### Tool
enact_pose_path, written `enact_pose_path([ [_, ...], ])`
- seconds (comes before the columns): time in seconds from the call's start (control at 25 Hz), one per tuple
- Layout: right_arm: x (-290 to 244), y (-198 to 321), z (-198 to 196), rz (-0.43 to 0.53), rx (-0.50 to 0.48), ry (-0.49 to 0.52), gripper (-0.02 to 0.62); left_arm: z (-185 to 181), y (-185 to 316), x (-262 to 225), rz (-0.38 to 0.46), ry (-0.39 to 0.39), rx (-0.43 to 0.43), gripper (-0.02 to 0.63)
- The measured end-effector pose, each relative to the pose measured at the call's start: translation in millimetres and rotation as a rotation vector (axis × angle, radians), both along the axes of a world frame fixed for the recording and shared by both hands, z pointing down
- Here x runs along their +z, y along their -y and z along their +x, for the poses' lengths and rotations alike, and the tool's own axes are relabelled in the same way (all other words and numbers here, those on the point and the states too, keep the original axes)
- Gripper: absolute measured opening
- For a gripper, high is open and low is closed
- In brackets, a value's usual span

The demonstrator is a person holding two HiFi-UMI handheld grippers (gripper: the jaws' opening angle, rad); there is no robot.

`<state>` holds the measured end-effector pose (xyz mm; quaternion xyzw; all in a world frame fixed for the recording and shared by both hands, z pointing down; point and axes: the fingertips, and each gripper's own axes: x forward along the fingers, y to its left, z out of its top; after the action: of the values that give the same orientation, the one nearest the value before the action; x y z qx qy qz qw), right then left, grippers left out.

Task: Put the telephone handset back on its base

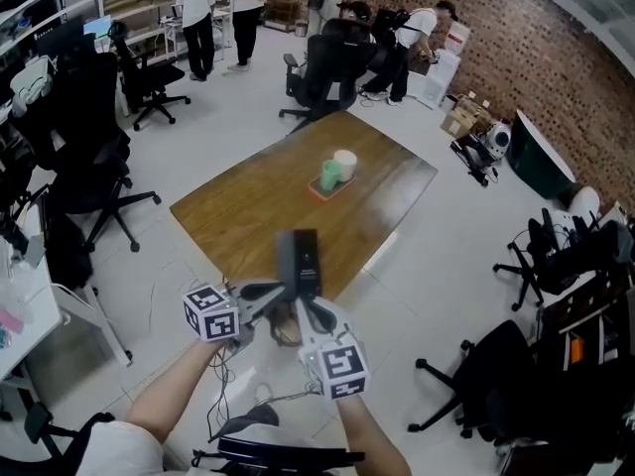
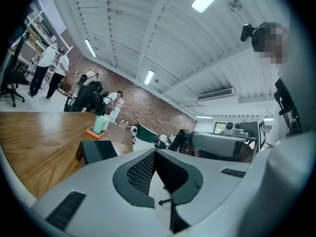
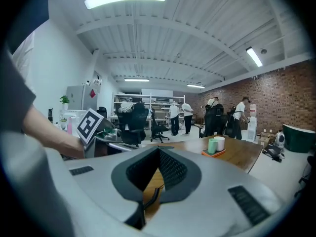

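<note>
Two hand-held tools meet over the near edge of a wooden desk (image 1: 248,206), well inside a large room with brick walls. The left gripper (image 2: 154,153) has its jaws pressed together at the tips, with nothing between them. The right gripper (image 3: 159,150) likewise has its jaws together at the tips; through the narrow gap below them show a strip of the wood and a piece of coiled cord (image 3: 151,198) that lies behind the jaws, not in them. Each gripper shows in the other's view, with its marker cube turned toward the camera.

A black telephone (image 1: 303,256) lies on the desk near that edge, just beyond the two sets of jaws and apart from them. From the head view its handset cannot be told from its base.

Farther along the desk, well apart from the telephone, an orange tray (image 1: 327,188) carries a green cup (image 1: 328,175) and a white cup (image 1: 344,162), side by side and upright.
</note>
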<state>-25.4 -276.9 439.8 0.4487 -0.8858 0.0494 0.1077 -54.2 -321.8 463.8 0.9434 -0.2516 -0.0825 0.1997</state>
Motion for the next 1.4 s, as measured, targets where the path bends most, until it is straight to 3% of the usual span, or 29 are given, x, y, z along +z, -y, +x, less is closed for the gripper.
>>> enact_pose_path([
  [0.36, -17.8, -48.0, 10.4, 0.044, -0.016, 0.033, 0.003, 19.2, -64.4, -38.4, 0.122, 0.036, -0.077, 0.002],
  [0.68, -32.8, -98.3, 24.8, 0.085, -0.034, 0.059, 0.003, 23.7, -126.8, -65.5, 0.186, 0.056, -0.199, 0.002],
  [1.4, -42.9, -258.2, 58.5, 0.141, -0.039, 0.075, 0.003, 54.0, -293.0, -95.0, 0.331, 0.108, -0.343, 0.002],
])
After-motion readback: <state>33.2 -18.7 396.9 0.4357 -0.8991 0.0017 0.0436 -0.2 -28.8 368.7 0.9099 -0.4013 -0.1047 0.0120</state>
